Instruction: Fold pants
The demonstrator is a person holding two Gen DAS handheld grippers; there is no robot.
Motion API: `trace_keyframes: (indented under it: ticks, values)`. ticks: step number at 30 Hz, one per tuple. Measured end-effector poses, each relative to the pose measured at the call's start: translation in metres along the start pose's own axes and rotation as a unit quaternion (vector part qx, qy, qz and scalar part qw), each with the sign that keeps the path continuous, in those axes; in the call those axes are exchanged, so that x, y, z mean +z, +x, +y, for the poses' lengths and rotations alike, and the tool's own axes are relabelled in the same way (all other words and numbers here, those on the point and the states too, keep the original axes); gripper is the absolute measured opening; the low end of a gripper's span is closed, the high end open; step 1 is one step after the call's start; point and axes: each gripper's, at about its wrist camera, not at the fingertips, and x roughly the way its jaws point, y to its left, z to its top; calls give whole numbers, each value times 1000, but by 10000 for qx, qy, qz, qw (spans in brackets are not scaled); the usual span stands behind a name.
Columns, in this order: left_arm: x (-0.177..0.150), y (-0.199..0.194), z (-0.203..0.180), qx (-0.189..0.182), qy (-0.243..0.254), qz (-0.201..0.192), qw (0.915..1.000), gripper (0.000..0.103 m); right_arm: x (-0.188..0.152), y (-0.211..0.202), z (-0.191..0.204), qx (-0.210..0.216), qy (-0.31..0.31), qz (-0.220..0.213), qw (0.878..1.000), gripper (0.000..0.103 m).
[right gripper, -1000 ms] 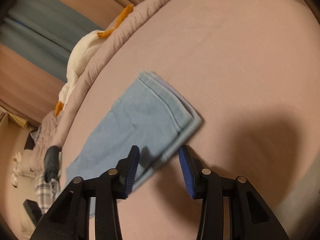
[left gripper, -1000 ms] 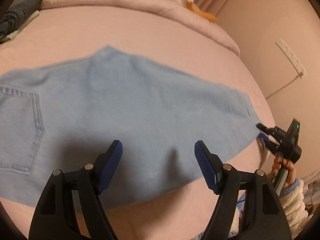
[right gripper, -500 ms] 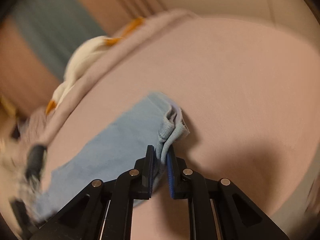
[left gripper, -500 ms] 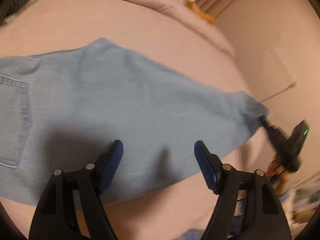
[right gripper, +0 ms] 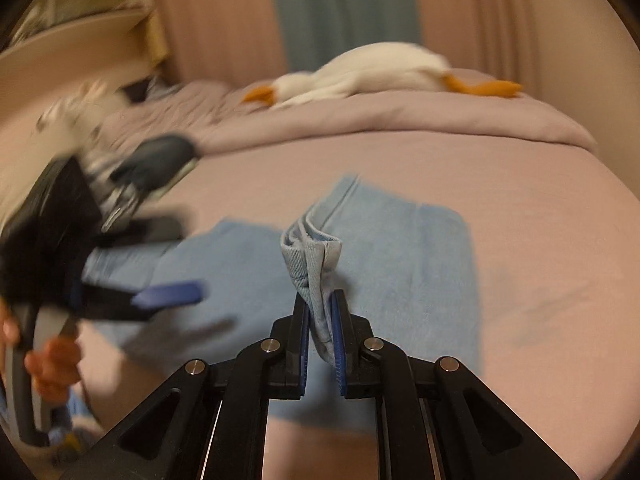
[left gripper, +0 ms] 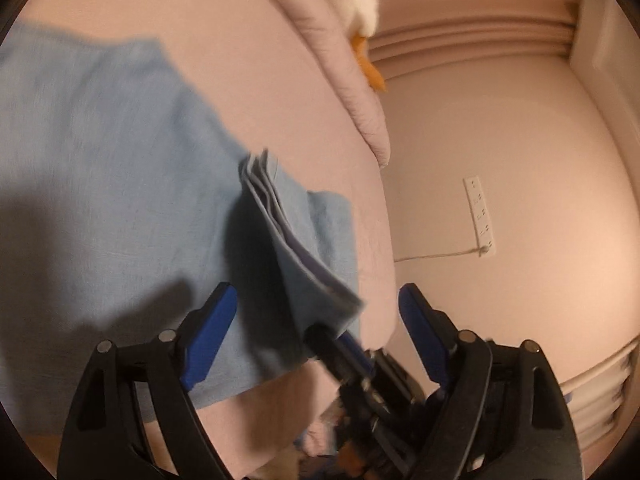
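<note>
Pants (right gripper: 400,248): soft blue denim, hem bunched, pinched in right gripper (right gripper: 320,312); left gripper (left gripper: 316,320) widening, seemingly empty.

Bare sheet (right gripper: 520,200) lies open right of pants (right gripper: 400,248).

A: Any lettering, labels or numbers to log?

B: None readable in either wrist view. The pants (right gripper: 400,248) show plain blue cloth, no tag or brand facing the cameras.

A: The power strip (left gripper: 479,216) on the wall?

B: Only sockets, too small and soft to make out any marking. Both views are blurred.
</note>
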Motion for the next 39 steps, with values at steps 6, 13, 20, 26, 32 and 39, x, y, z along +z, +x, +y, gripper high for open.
trace_keyframes:
  ticks: [6,13,20,26,32,39]
  values:
    - [1,-4,19,-114,-420,109,9990,77,-1,21,39,252,-562,197,9979,12]
    - [8,-19,20,-144,-352,-17,9993,38,-2,20,55,337,-957,162,9947,12]
    - [11,-35,21,504,133,-394,9979,20,-8,31,76,492,-1226,305,9908,12]
    - [13,-44,33,1247,395,-611,9895,16,-6,43,91,645,-1376,403,9876,13]
    - [11,-48,54,1673,314,-625,9834,16,-17,63,92,726,-1203,827,9866,16]
    - [15,-60,49,1818,362,-741,9799,19,-17,69,82,1486,-555,1250,9794,48]
